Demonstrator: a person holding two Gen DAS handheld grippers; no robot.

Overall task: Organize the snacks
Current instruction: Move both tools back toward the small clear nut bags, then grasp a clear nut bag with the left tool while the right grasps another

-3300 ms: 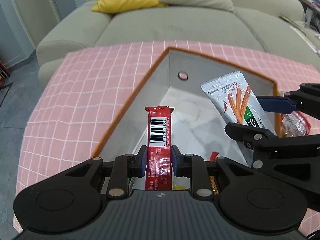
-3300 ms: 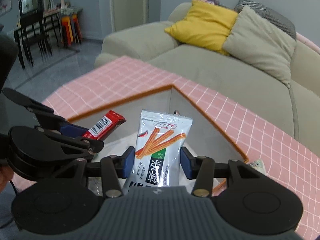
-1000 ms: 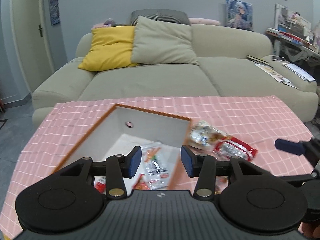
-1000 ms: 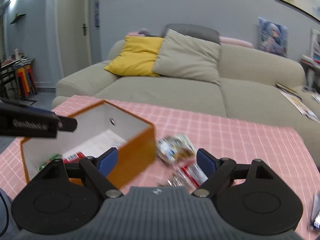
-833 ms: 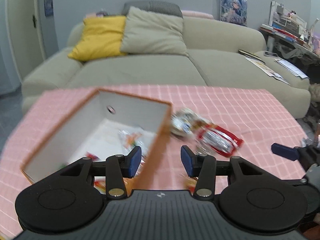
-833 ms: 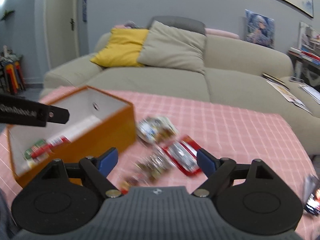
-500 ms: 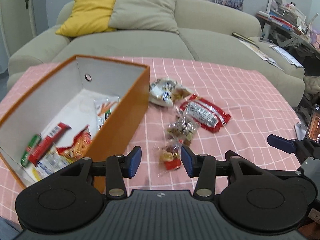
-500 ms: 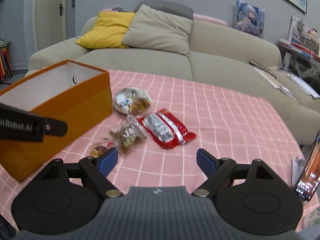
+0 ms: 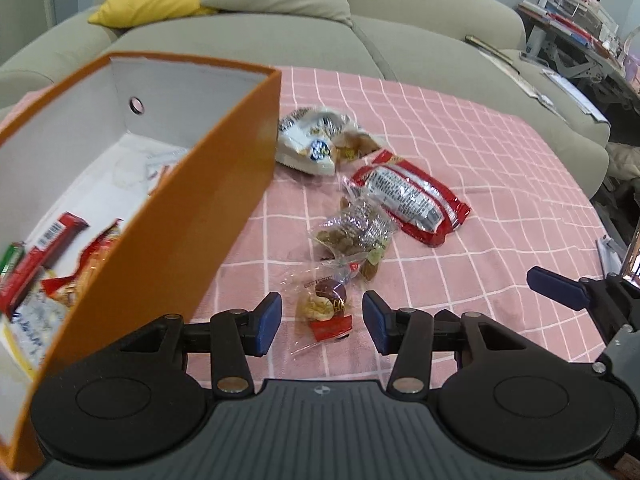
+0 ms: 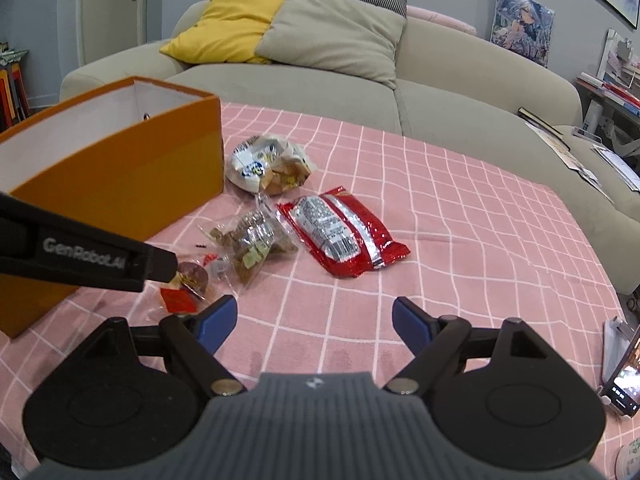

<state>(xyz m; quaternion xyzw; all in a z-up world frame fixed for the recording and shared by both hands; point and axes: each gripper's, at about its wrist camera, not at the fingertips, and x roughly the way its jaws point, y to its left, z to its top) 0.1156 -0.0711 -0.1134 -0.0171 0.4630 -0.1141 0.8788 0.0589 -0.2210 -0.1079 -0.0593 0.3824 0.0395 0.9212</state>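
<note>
Orange box point(image 9: 208, 216) on bench point(image 9: 500, 184), snacks inside. Beside it: red packet point(image 9: 408, 196), white bag point(image 9: 308, 140), clear pouch point(image 9: 352, 232). Left gripper point(image 9: 322, 322) fingers spread, straddling small candy wrapper point(image 9: 324, 308), not touching. Right gripper point(image 10: 314, 322) fingers wide apart, empty.
</note>
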